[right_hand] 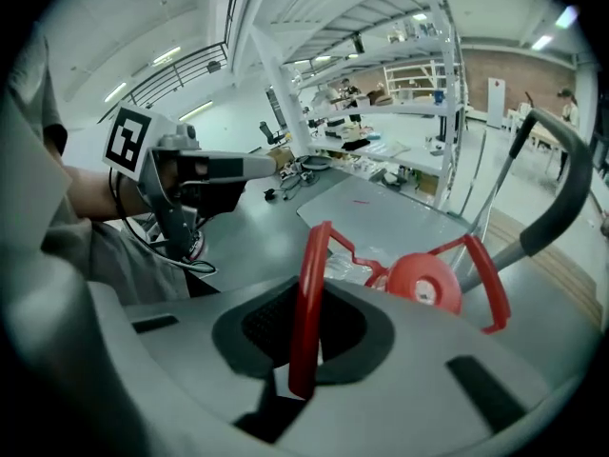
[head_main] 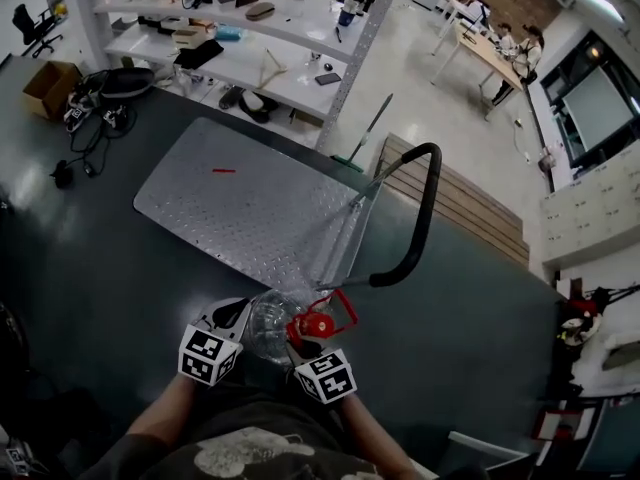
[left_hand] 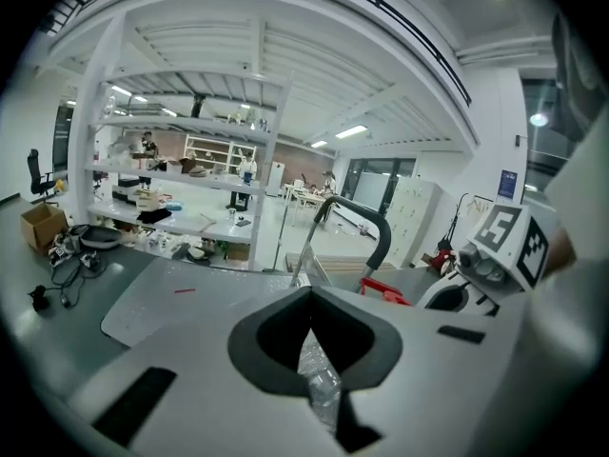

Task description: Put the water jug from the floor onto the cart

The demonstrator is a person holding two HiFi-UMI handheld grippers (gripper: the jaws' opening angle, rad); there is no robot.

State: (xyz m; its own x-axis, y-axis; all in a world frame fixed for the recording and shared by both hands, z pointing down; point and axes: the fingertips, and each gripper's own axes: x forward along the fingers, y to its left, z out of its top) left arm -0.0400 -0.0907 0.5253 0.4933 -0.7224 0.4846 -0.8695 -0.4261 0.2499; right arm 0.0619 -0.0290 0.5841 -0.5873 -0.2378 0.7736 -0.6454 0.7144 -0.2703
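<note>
Left gripper (head_main: 240,318) is clamped on the clear body of the water jug (head_main: 270,330), which is held between both tools just short of the cart (head_main: 250,208); right gripper (head_main: 303,340) is clenched round its red handle (head_main: 338,313). Lifting judged done; setting it on the deck remains

Right gripper (right_hand: 297,369) has its jaws clamped on the red carry handle (right_hand: 306,284) of the clear water jug (right_hand: 347,270). The red cap (right_hand: 425,282) sits just right of that handle. Behind the cap is the cart's metal deck (right_hand: 381,219), with the black push bar (right_hand: 561,184) to the cap's upper right and the left gripper (right_hand: 257,165) off to its left.
</note>
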